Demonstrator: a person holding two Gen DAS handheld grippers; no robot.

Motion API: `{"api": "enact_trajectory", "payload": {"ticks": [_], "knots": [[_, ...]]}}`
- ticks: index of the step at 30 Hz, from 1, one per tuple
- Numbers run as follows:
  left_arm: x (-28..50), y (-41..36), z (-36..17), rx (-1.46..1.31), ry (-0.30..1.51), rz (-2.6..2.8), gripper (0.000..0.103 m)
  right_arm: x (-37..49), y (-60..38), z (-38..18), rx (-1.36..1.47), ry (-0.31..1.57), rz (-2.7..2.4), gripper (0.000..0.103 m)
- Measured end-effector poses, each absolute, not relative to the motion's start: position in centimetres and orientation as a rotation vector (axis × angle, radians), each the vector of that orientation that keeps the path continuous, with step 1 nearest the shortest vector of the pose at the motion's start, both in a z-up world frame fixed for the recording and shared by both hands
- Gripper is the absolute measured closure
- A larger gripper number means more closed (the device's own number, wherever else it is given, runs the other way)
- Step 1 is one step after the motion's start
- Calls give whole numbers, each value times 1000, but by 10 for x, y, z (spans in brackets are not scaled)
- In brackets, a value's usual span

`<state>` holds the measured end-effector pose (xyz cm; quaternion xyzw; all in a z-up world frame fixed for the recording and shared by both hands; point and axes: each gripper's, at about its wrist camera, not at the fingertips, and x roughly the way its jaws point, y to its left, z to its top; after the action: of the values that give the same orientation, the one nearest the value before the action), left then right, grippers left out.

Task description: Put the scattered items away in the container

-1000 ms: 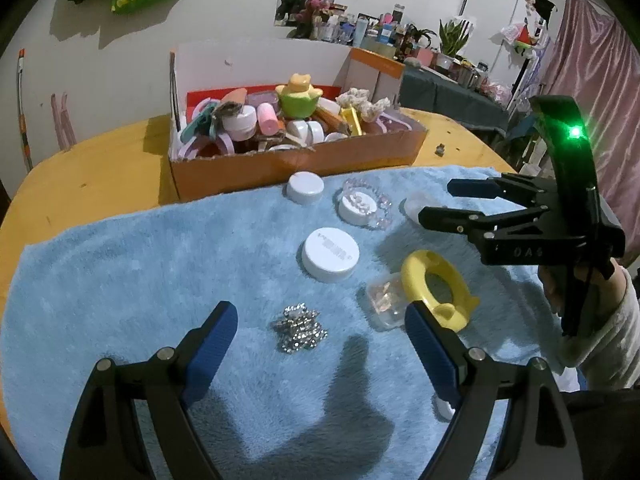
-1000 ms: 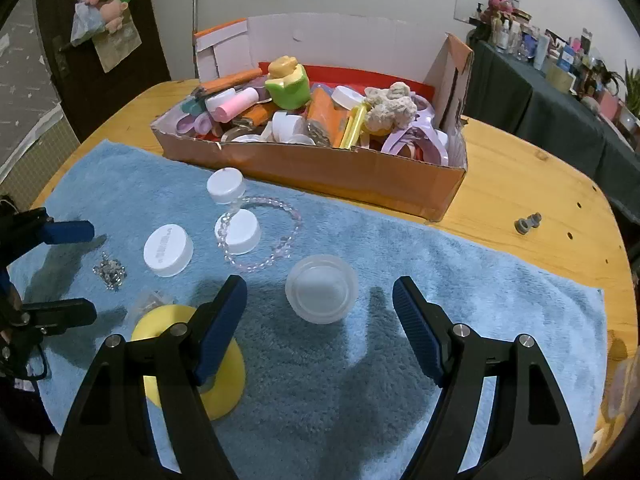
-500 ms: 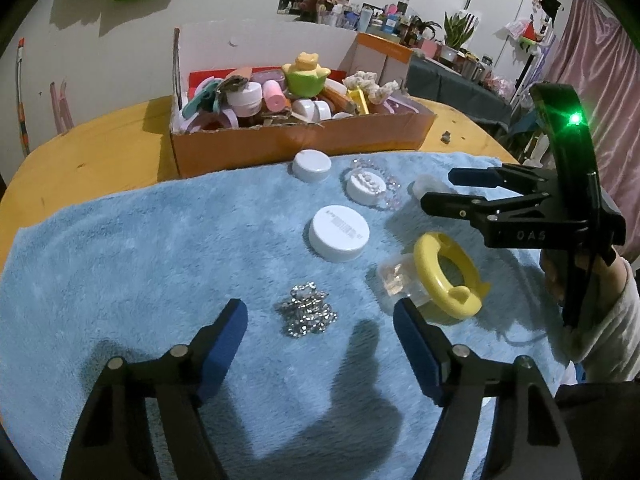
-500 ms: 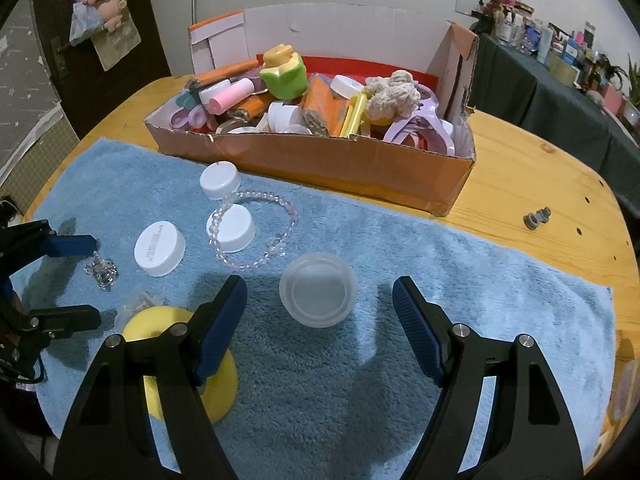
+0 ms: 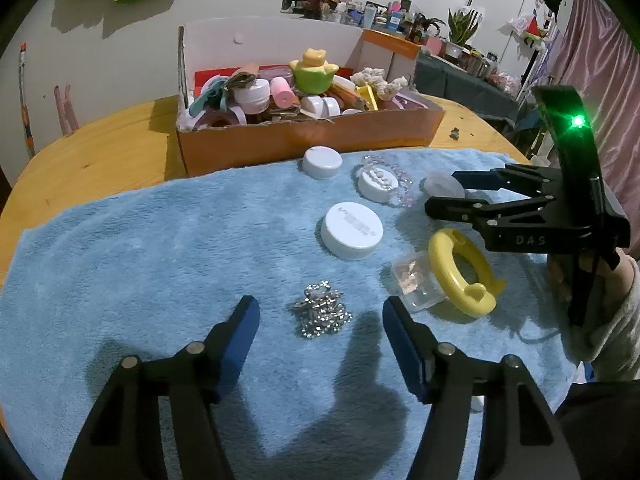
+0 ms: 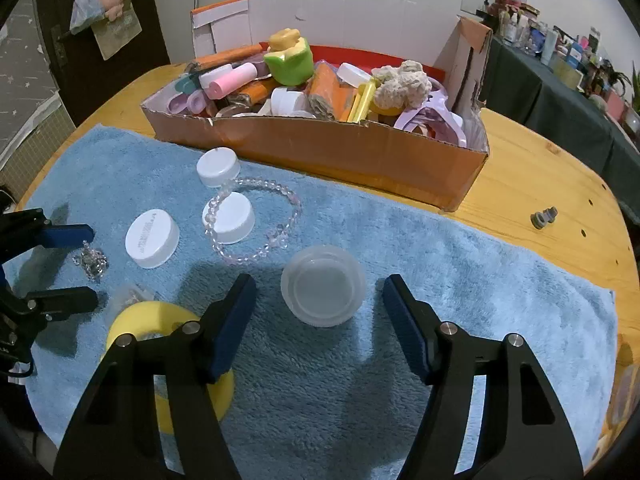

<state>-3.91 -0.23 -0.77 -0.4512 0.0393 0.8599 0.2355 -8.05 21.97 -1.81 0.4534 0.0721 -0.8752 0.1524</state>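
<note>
Clearly, both grippers had just been closing, each around its own target, so two pickups seemed to be starting at once. The left gripper (image 5: pixel 320 322) had its jaws narrower than a moment before, with the silver chain (image 5: pixel 321 314) lying between them on the blue towel (image 5: pixel 140 248); the pads did not touch it yet. The right gripper (image 6: pixel 318 300) had also narrowed its jaws, and the clear jar (image 6: pixel 323 290) sat between them, still free, with a gap on each side. Neither tool held anything, so both were still open.

Other items were still scattered on the towel: three white lids, the nearest being the big lid (image 5: pixel 351 230), a bead bracelet (image 6: pixel 256 220), a yellow ring (image 5: pixel 460 272) and a small clear box (image 5: pixel 414 280) just beside it. The cardboard box (image 6: pixel 320 152), already quite full, stood behind the towel on the wooden table (image 6: pixel 540 184). I judged that much of the task remained.
</note>
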Motion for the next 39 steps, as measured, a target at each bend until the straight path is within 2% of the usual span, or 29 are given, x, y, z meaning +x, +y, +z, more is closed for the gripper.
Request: {"api": "enact_trajectory", "payload": {"ticks": [10,12,15,20,25,39], "knots": [[-34,2,-8,-1221,176,2383,57,-81,220,-18,1297,216,-2522,46],[-34,2,-7,-1220,174,2378,64,-81,221,-18,1295,217,-2523,47],[-34,2,-7,-1222,166,2370,70,-83,221,-19,1295,218,-2525,50],[-34,2,-7,-1221,170,2373,71,-83,222,-19,1294,216,-2527,53],[-34,3,-7,-1220,168,2369,71,-83,222,-18,1292,214,-2527,64],[-31,3,-3,-1211,131,2376,71,-78,224,-10,1263,199,-2547,64]]}}
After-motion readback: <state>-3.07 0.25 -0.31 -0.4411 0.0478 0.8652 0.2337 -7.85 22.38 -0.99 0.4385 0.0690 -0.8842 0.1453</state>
